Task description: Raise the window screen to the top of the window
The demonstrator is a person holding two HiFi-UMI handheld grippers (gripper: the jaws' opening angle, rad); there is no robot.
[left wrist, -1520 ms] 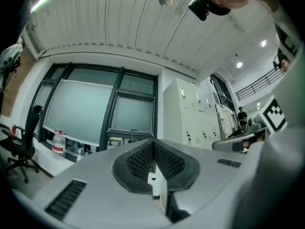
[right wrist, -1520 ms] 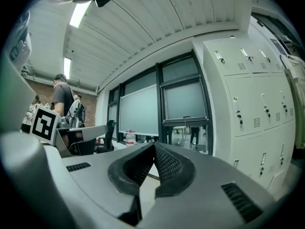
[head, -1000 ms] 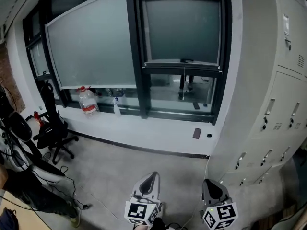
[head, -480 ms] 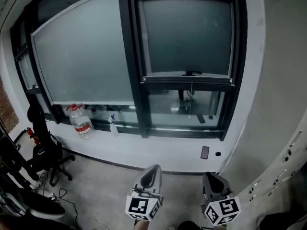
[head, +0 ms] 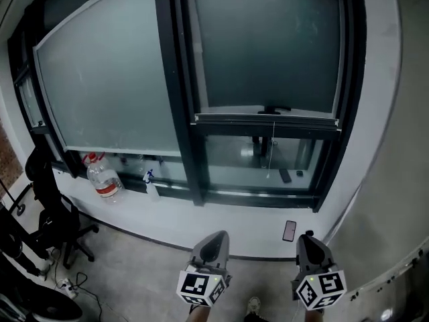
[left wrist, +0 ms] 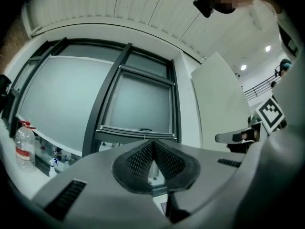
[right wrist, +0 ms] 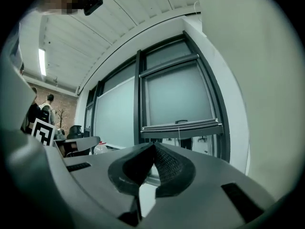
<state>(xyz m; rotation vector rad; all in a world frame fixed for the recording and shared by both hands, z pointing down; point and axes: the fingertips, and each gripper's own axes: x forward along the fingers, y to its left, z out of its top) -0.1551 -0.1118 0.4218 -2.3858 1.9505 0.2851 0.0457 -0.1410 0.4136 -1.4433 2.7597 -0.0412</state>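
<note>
The grey window screen point(head: 268, 52) covers the upper part of the right-hand pane. Its dark bottom rail point(head: 268, 119) carries a small handle point(head: 275, 110), and a thin cord point(head: 273, 149) hangs below it. Under the rail the glass is bare. My left gripper point(head: 216, 237) and right gripper point(head: 306, 239) are low at the front, well short of the window, both shut with nothing in them. The left gripper view shows the screen point(left wrist: 143, 104) above the closed left gripper point(left wrist: 152, 143). In the right gripper view the rail point(right wrist: 181, 127) sits above the closed right gripper point(right wrist: 153, 145).
A white sill point(head: 201, 223) runs under the window, holding a big water bottle point(head: 100, 180), a spray bottle point(head: 151, 184) and a phone point(head: 289, 231). Pale lockers point(head: 402, 146) stand close on the right. A black office chair point(head: 50, 206) stands at the left.
The view has come closer to the window and turned toward the right pane; the lockers have slid off to the right. Both grippers stay low and shut.
</note>
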